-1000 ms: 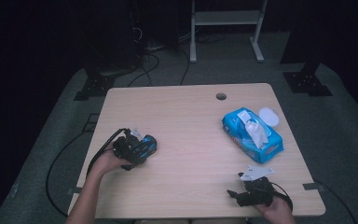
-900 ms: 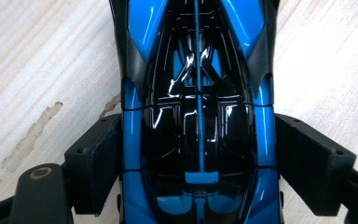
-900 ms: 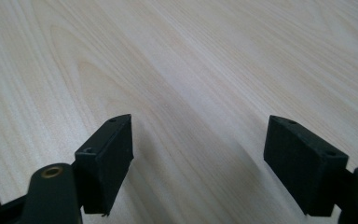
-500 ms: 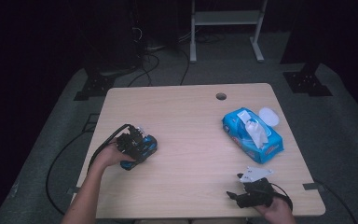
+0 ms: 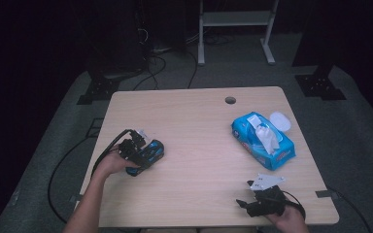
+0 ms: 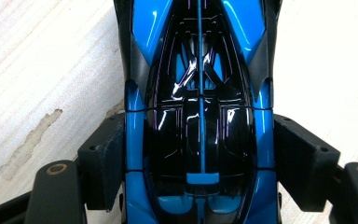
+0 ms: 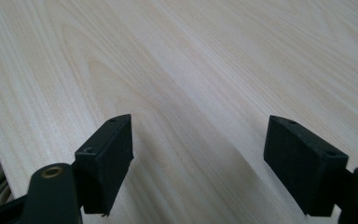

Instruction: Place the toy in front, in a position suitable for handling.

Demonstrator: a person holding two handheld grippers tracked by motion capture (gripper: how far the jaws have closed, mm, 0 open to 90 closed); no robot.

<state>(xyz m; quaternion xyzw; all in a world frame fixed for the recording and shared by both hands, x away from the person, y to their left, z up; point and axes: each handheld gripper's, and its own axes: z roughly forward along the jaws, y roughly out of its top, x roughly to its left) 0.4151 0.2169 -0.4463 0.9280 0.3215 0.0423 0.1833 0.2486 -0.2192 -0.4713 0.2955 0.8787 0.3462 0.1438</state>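
A blue and black toy car [image 5: 154, 148] sits on the left side of the wooden table [image 5: 199, 116]. My left gripper [image 5: 143, 155] is shut on it. In the left gripper view the car [image 6: 199, 93] points away from me, and the left gripper [image 6: 199, 172] has both pads pressed against the car's sides. My right gripper [image 5: 243, 203] rests near the table's front right edge. In the right gripper view the right gripper [image 7: 198, 158] stands open over bare wood with nothing between its jaws.
A blue pack of wet wipes [image 5: 263, 140] lies at the right with its white lid [image 5: 280, 120] flipped open and a wipe sticking out. A small cable hole [image 5: 230, 100] is near the far edge. Cables trail off the left edge.
My left hand has shifted slightly while holding the car, which stays in about the same spot. The right gripper has not moved.
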